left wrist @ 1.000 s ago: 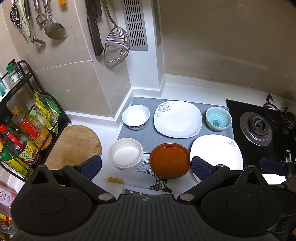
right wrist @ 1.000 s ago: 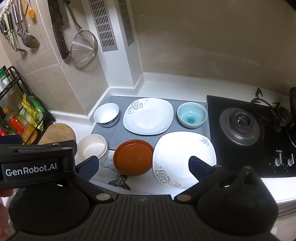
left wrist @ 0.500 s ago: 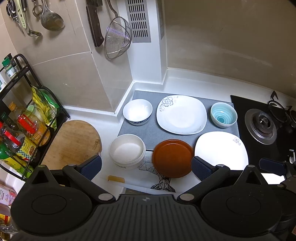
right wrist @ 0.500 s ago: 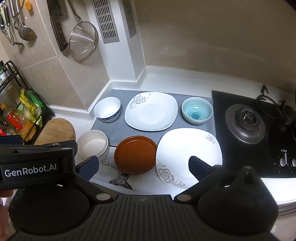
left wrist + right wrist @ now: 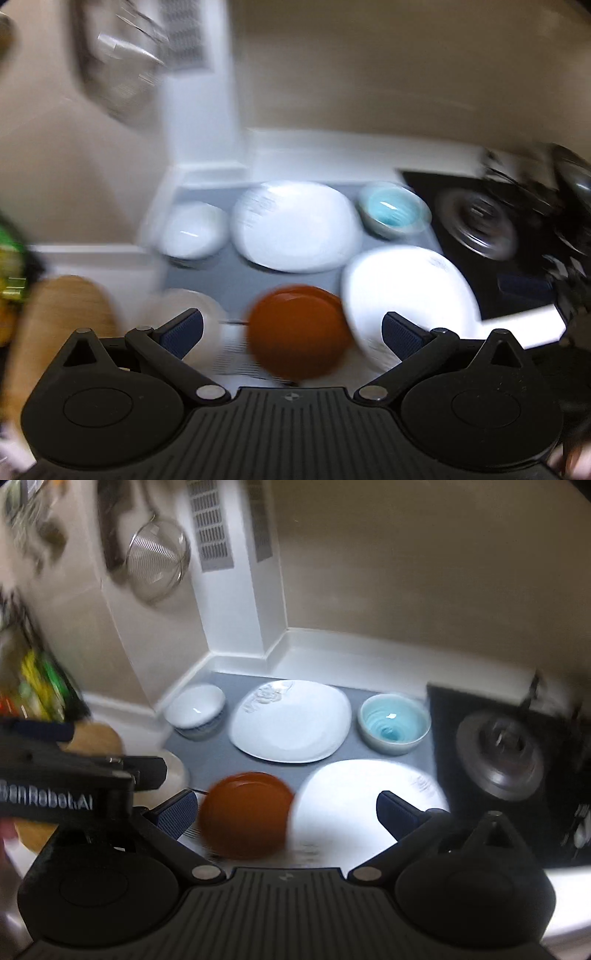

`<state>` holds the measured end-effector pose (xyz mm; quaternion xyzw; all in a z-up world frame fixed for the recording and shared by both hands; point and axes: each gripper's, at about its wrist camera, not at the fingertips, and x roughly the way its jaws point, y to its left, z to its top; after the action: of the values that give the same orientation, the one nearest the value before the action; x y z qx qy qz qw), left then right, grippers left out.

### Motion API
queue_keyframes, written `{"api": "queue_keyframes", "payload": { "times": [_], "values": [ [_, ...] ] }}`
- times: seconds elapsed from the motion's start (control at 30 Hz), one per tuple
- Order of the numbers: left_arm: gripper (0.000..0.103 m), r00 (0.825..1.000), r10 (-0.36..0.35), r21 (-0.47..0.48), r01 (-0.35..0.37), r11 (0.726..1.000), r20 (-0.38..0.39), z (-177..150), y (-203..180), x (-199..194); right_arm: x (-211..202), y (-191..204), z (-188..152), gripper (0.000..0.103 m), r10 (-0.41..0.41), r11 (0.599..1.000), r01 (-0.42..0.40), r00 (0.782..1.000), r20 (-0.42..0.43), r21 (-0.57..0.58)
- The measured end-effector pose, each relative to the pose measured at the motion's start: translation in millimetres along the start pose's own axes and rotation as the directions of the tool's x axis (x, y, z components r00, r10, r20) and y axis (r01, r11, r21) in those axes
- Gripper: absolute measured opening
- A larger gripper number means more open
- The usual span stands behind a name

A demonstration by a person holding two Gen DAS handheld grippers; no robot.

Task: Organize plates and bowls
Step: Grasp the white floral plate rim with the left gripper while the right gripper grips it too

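Note:
Both views are motion-blurred. On a grey mat (image 5: pixel 207 760) lie a white bowl (image 5: pixel 195 710), a white square plate (image 5: pixel 291 722) and a blue bowl (image 5: pixel 393 723). Nearer are a brown round plate (image 5: pixel 245 814), a second white square plate (image 5: pixel 365 808) and a cream bowl (image 5: pixel 184 306). My left gripper (image 5: pixel 291 330) is open and empty, above the brown plate (image 5: pixel 297 330). My right gripper (image 5: pixel 286 812) is open and empty, above the brown plate and the near white plate. The left gripper's body (image 5: pixel 66 782) shows at the left of the right wrist view.
A black gas hob (image 5: pixel 502 753) lies to the right. A wooden cutting board (image 5: pixel 55 325) and a rack of bottles (image 5: pixel 33 686) are at the left. A strainer (image 5: pixel 157 566) and utensils hang on the wall.
Both grippers have moved forward and lower toward the dishes, which look larger now. Both views are blurred from the motion. The jaws stay open and the dishes have not moved.

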<state>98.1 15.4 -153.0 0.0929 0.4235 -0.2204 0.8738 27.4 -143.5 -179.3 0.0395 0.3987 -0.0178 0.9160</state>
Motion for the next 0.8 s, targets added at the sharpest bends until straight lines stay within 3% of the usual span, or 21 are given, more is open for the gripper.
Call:
{"api": "queue_keyframes", "payload": {
  "times": [0.07, 0.1, 0.2, 0.33, 0.43, 0.47, 0.5, 0.57, 0.6, 0.7, 0.77, 0.8],
  "values": [
    [0.089, 0.993, -0.116, 0.002, 0.116, 0.993, -0.033, -10, 4, 29, 11, -22, -15, 0.103, -0.051, 0.997, 0.053, 0.998, -0.036, 0.049],
    [0.077, 0.984, -0.169, -0.008, 0.169, 0.986, -0.052, -15, 5, 42, 14, -36, -22, 0.103, -0.044, 0.994, 0.049, 0.998, -0.05, 0.102],
    [0.057, 0.944, -0.304, -0.088, 0.294, 0.952, -0.131, -27, 7, 83, 21, -81, -42, 0.103, 0.006, 0.963, 0.011, 0.998, -0.06, 0.271],
    [0.05, 0.871, -0.432, -0.284, 0.364, 0.887, -0.233, -32, 5, 138, 39, -142, -50, 0.096, 0.078, 0.917, -0.038, 0.993, -0.084, 0.396],
    [0.05, 0.822, -0.49, -0.423, 0.349, 0.836, -0.29, -33, 4, 175, 52, -182, -43, 0.094, 0.109, 0.909, -0.069, 0.991, -0.076, 0.411],
    [0.05, 0.815, -0.492, -0.454, 0.33, 0.828, -0.306, -36, 4, 183, 59, -195, -39, 0.091, 0.123, 0.905, -0.079, 0.989, -0.079, 0.417],
    [0.049, 0.82, -0.473, -0.486, 0.286, 0.826, -0.321, -38, 5, 193, 67, -206, -36, 0.088, 0.142, 0.9, -0.095, 0.986, -0.081, 0.426],
    [0.043, 0.816, -0.458, -0.547, 0.218, 0.808, -0.352, -46, 7, 209, 87, -223, -31, 0.076, 0.191, 0.891, -0.133, 0.977, -0.092, 0.434],
    [0.037, 0.81, -0.465, -0.576, 0.201, 0.793, -0.358, -49, 8, 216, 98, -229, -31, 0.074, 0.208, 0.892, -0.144, 0.972, -0.105, 0.428],
    [0.033, 0.783, -0.527, -0.658, 0.21, 0.724, -0.33, -50, 9, 228, 130, -236, -34, 0.054, 0.222, 0.904, -0.132, 0.958, -0.182, 0.406],
    [0.027, 0.799, -0.508, -0.666, 0.191, 0.721, -0.321, -46, 9, 234, 146, -239, -38, 0.037, 0.256, 0.897, -0.151, 0.944, -0.208, 0.416],
    [0.024, 0.806, -0.497, -0.662, 0.183, 0.726, -0.322, -42, 8, 235, 152, -239, -40, 0.035, 0.265, 0.895, -0.154, 0.938, -0.221, 0.418]
  ]
}}
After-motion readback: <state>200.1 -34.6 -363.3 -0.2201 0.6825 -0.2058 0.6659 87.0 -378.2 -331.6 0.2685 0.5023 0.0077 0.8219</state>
